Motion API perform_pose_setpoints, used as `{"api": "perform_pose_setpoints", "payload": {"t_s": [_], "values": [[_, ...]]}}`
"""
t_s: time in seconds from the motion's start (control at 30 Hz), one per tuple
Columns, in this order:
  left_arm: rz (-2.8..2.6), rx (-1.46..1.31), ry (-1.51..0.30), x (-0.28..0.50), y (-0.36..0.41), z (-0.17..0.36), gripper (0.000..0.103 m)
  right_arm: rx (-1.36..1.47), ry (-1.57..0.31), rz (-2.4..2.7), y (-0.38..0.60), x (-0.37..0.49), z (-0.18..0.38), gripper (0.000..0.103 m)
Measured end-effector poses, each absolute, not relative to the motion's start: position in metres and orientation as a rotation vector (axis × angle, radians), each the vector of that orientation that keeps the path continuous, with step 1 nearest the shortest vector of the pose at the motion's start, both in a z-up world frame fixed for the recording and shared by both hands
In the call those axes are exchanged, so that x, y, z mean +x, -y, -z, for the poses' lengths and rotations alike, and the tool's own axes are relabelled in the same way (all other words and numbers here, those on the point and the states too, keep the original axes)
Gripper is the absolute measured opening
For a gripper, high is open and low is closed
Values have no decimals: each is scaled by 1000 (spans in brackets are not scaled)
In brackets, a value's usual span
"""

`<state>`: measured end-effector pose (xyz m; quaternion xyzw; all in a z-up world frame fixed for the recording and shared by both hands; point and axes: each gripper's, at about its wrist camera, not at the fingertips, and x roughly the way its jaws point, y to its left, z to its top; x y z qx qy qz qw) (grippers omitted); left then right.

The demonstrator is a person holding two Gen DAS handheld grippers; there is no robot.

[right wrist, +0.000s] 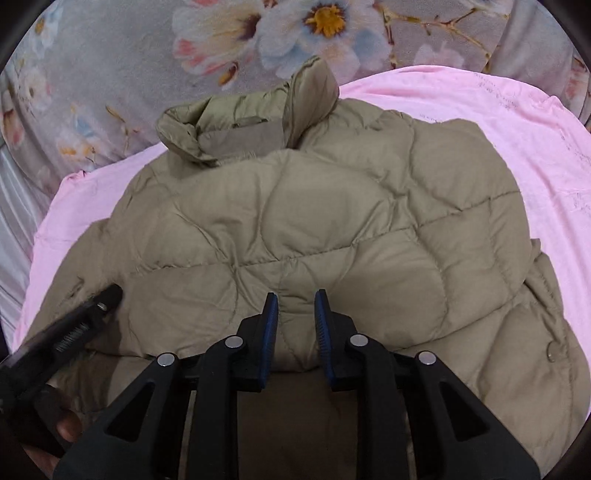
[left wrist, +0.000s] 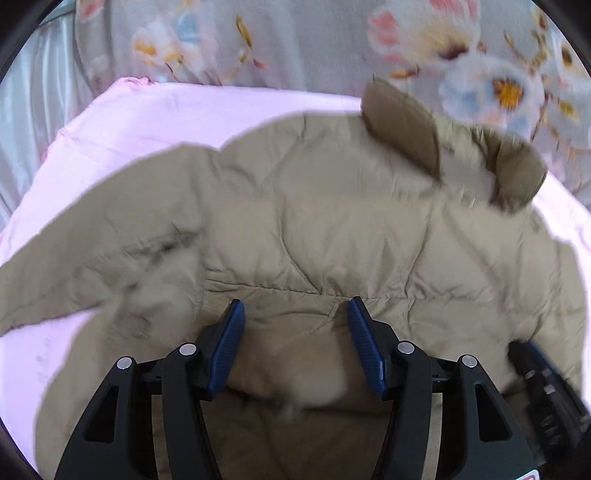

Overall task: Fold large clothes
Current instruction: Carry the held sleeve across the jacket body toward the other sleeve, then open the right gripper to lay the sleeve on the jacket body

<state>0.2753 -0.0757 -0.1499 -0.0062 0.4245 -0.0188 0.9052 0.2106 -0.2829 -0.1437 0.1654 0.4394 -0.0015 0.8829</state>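
Note:
A tan quilted puffer jacket (left wrist: 332, 221) lies folded on a pink sheet (left wrist: 129, 122), its collar (left wrist: 461, 147) at the far side. My left gripper (left wrist: 295, 325) hangs over the jacket's near folded edge, jaws wide apart, with fabric below them but not pinched. In the right wrist view the same jacket (right wrist: 332, 221) fills the middle, collar (right wrist: 251, 125) at the upper left. My right gripper (right wrist: 297, 317) stands at the near edge with a narrow gap; the pads do not press the fabric. The left gripper (right wrist: 74, 321) shows at the lower left, the right gripper (left wrist: 543, 387) at the lower right.
A grey floral bedcover (right wrist: 295, 33) lies beyond the pink sheet (right wrist: 517, 140). Shiny pale fabric (left wrist: 33, 110) runs along the far left. A hand (right wrist: 66, 428) holds the left gripper at the frame's lower left.

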Motion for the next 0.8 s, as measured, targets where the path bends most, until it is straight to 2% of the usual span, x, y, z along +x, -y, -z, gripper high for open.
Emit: {"api": "perform_pose_setpoints", "payload": {"t_s": [0.33,0.8], "values": [[23,-7,-842,273,80,162,60,326,-906,4,279,210,153,20],[40,-76,-843,217,60,161,60,299,-922,9,277,174,149,20]]}}
